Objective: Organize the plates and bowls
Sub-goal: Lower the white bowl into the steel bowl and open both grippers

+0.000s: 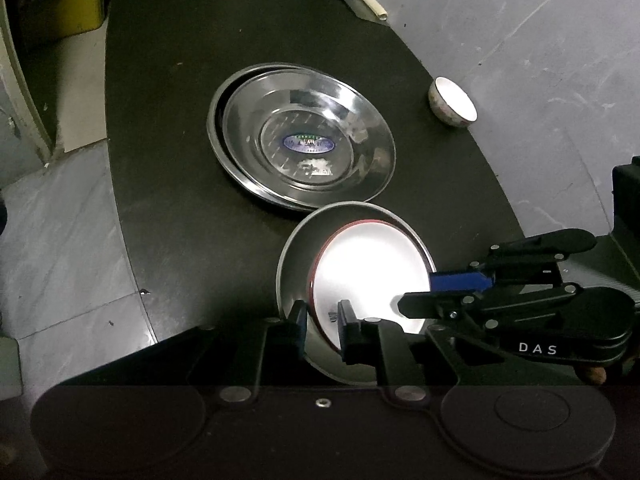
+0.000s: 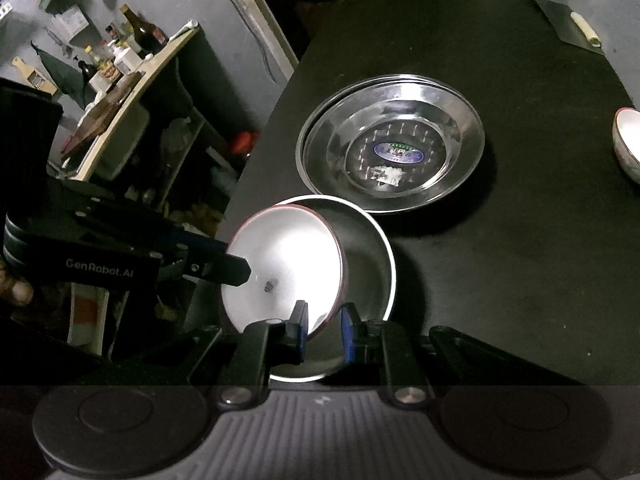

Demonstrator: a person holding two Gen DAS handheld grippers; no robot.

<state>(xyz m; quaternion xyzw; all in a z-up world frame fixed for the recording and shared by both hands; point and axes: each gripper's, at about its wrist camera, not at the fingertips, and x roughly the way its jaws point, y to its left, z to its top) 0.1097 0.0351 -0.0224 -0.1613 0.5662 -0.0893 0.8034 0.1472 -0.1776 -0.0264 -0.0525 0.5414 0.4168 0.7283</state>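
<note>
Dark surface (image 1: 168, 184). Stacked steel plates (image 1: 304, 140) at centre, sticker in the well. Just beside them, nearer the cameras, steel bowl (image 1: 292, 264) with white red-rimmed bowl (image 1: 360, 276) tilted inside it.

Left hand-held gripper (image 1: 323, 320): pads either side of the white bowl's rim, a slight gap showing; grip not certain. Right hand-held gripper (image 2: 325, 330): jaws nearly together, astride the same rim at the opposite side; whether clamped, cannot tell.

Left wrist view only: whole small white cup (image 1: 452, 102) at the surface edge, grey floor (image 1: 60, 220). Right wrist view only: shelf (image 2: 132, 80) of bottles (image 2: 144, 32); cup cropped at frame edge.
</note>
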